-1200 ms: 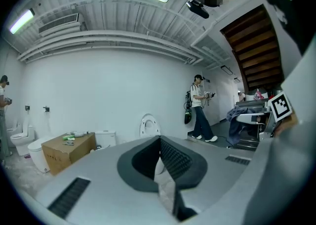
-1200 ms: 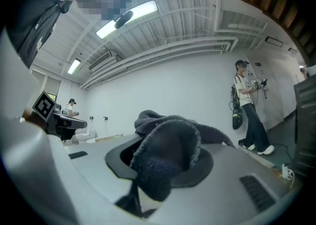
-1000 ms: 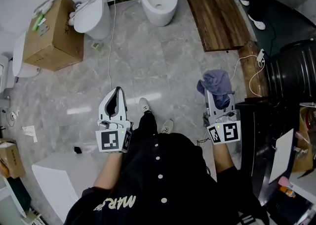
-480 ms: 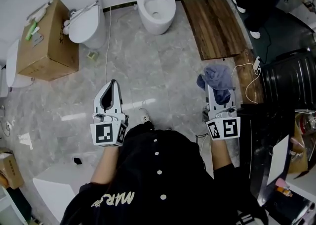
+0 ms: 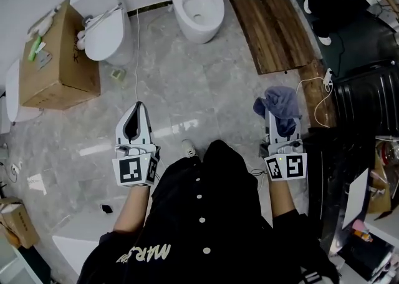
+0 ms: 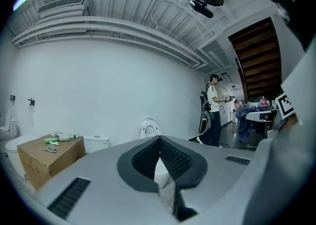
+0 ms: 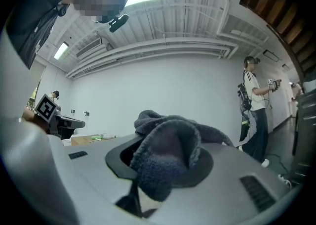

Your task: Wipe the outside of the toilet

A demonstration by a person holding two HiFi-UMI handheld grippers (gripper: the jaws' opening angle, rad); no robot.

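Observation:
A white toilet (image 5: pixel 198 9) with its lid up stands against the far wall, straight ahead in the head view; its raised lid (image 6: pixel 147 129) shows past the left jaws in the left gripper view. My right gripper (image 5: pixel 278 111) is shut on a grey-blue cloth (image 5: pixel 280 105), which bunches over the jaws (image 7: pixel 168 155) in the right gripper view. My left gripper (image 5: pixel 135 116) is shut with nothing in it. Both grippers are held at waist height, well short of the toilet.
A second white toilet (image 5: pixel 106 24) stands at far left beside a cardboard box (image 5: pixel 55 58). Dark wooden boards (image 5: pixel 274 24) lie right of the toilet. Black equipment (image 5: pixel 361 108) and a white cable (image 5: pixel 315 92) line the right side. Another person (image 6: pixel 213 108) stands far off.
The view has shifted slightly; both grippers stay at waist height, the right one drifting a little right with the cloth. Jaws unchanged.

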